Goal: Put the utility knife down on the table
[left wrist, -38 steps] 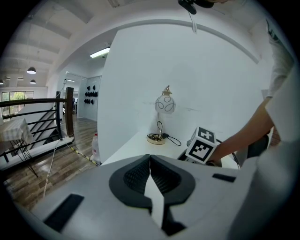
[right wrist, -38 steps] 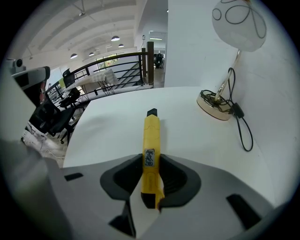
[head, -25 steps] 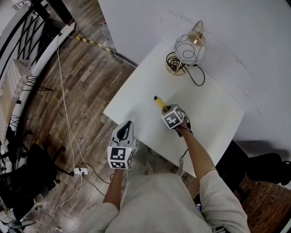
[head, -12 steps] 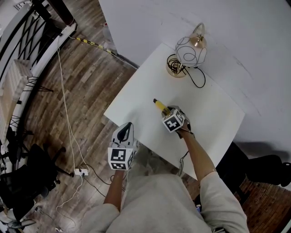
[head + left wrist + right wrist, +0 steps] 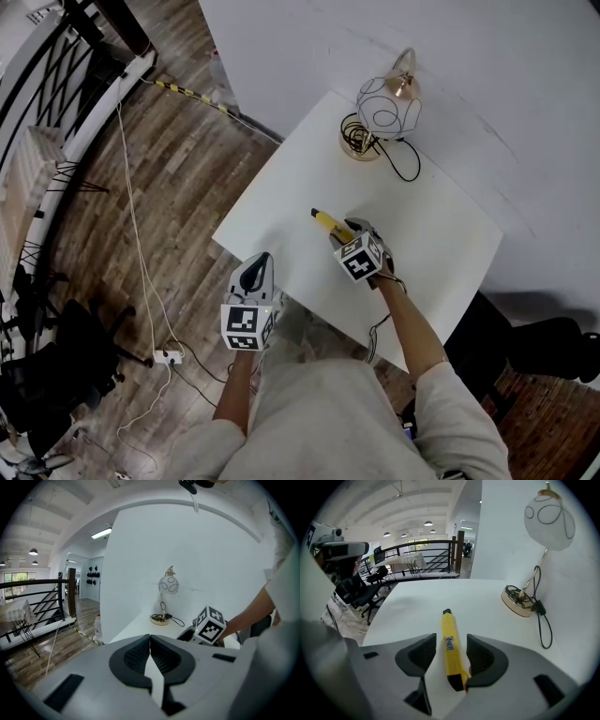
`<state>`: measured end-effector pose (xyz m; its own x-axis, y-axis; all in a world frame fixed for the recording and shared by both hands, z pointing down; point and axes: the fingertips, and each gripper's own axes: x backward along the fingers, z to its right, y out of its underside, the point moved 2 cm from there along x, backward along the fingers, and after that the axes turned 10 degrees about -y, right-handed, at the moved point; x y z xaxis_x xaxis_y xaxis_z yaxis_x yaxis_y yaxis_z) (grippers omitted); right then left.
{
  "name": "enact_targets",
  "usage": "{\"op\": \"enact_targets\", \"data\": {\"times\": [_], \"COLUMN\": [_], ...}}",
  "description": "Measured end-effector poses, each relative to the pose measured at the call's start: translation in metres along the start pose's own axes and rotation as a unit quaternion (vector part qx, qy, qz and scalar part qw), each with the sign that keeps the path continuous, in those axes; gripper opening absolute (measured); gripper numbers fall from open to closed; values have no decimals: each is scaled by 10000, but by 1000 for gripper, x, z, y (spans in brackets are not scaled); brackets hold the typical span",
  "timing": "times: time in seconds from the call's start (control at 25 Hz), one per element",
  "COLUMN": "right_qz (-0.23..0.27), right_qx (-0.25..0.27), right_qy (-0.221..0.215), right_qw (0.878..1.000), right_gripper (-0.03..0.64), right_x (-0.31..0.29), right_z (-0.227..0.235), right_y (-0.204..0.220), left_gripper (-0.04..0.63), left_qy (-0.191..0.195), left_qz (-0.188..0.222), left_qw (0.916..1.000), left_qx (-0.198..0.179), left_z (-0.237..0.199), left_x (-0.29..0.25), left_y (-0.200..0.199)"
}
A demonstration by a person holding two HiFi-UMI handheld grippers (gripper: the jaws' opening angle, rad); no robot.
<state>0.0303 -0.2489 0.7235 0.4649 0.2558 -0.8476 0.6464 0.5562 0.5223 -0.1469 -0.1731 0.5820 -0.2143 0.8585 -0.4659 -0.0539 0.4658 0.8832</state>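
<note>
Two tools, head view: my right tool (image 5: 340,232) is over the middle of the white worktop (image 5: 441,234). My left tool (image 5: 256,270) hangs off the near edge, over the wooden floor.
Knife, head view: the utility knife (image 5: 324,221) lies flat on the worktop just ahead of the right tool. It is well apart from the lamp (image 5: 389,105) at the far corner.
Nearer hand: the right one by far; the left tool is well apart from the knife.
Left tool, its own view: the jaws are together and nothing is between them; it has no part in this step.
Right tool, its own view: the jaws have just been opening and now stand wide. The knife (image 5: 449,637) lies in the gap between them and is not gripped.
Key relation: the long axis of the knife runs straight ahead, along the line my tool points. The rear end is close against the right-hand pad, and I cannot tell if it touches. On the other side I see a clear gap.
Look of the knife: a slim yellow body with a small label in the middle, a dark tip and a dark rear end.
Judgement: the knife seems already put down. Pulling back along its axis should avoid dragging the rear end.
</note>
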Motion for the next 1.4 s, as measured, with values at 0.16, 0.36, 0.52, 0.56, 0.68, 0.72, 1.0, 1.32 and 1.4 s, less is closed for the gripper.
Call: {"op": "enact_targets", "data": {"times": [0.16, 0.36, 0.52, 0.56, 0.68, 0.72, 1.0, 1.32, 1.4], "right_qz": [522, 1118, 1584, 1699, 2000, 2087, 2599, 3154, 3267], "right_qx": [-346, -626, -819, -847, -939, -977, -1122, -1092, -1034], "right_qy": [208, 477, 677, 749, 947, 992, 1257, 1557, 1639], "right_qw": [9978, 9906, 9816, 9790, 9707, 9680, 9508, 9297, 9250], "right_gripper": [154, 100, 63, 53, 30, 23, -2, -2, -2], "right_x": [25, 57, 91, 100, 125, 132, 182, 227, 236], "right_z": [-1, -10, -18, -19, -22, -23, -32, -33, -31], "right_y": [-4, 0, 0, 1, 2, 3, 1, -18, -23], "left_gripper": [6, 6, 6, 6, 6, 6, 6, 6, 6], "left_qy": [-23, -20, 6, 19, 72, 87, 145, 138, 136], "left_qz": [27, 74, 109, 115, 154, 167, 342, 745, 881], "left_qw": [10000, 9999, 9998, 9998, 9997, 9996, 9989, 9965, 9952], "left_qx": [-17, -85, -135, -147, -189, -204, -277, -356, -398], "left_z": [-2, -2, 2, 3, 9, 11, 23, 32, 33], "left_x": [-1, -2, -1, -1, 0, 1, 14, 32, 33], "left_y": [-3, -8, -12, -13, -16, -17, -31, -62, -73]}}
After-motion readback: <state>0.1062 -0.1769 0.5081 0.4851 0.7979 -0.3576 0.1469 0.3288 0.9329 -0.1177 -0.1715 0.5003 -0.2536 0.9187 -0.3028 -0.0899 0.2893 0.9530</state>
